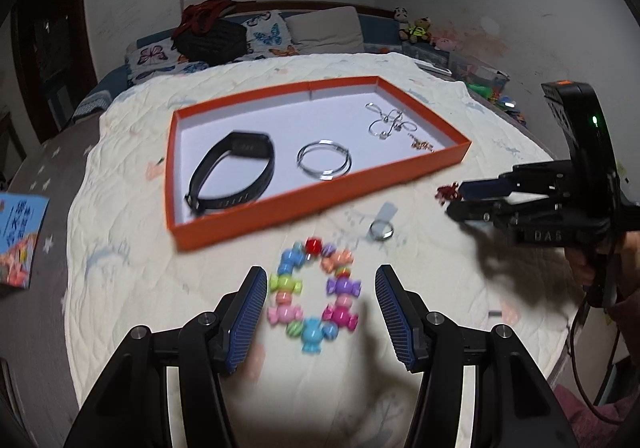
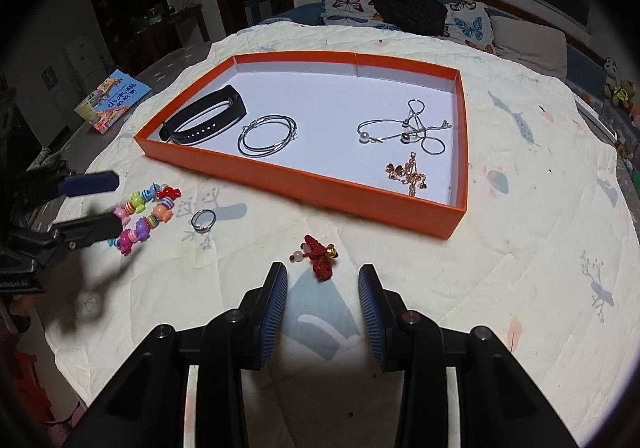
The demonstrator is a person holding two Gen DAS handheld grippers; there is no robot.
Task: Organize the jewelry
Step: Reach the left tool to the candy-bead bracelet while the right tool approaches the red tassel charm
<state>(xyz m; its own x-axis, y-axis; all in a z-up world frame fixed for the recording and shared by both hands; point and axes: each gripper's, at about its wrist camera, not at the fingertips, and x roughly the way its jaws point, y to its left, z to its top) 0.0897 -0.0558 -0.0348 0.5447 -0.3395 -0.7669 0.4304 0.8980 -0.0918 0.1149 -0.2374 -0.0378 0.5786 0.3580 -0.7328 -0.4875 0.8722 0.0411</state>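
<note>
Jewelry is lying partly inside an orange tray (image 2: 304, 184) and partly on the cream quilt (image 2: 500, 256) of the bed. Inside the tray, a black wristband (image 2: 208, 116) is sitting at the left end, a pair of silver hoops (image 2: 267, 136) is resting just beside it, and a silver pearl necklace (image 2: 412, 128) is sprawling toward the right end with a gold chain (image 2: 410, 174) lying near it, close to the front wall.

Outside the tray, a candy-bead bracelet (image 1: 314, 294) is lying on the quilt with the left tool (image 1: 320, 308) hanging over it, jaws standing open and the pads apart from the beads on both sides. A silver ring (image 2: 203, 221) is sitting near the bracelet. A red knotted charm (image 2: 320, 254) with pink beads and a small gold bell is lying just ahead of the right tool (image 2: 323, 288), whose jaws are also standing open, gripping nothing.
</note>
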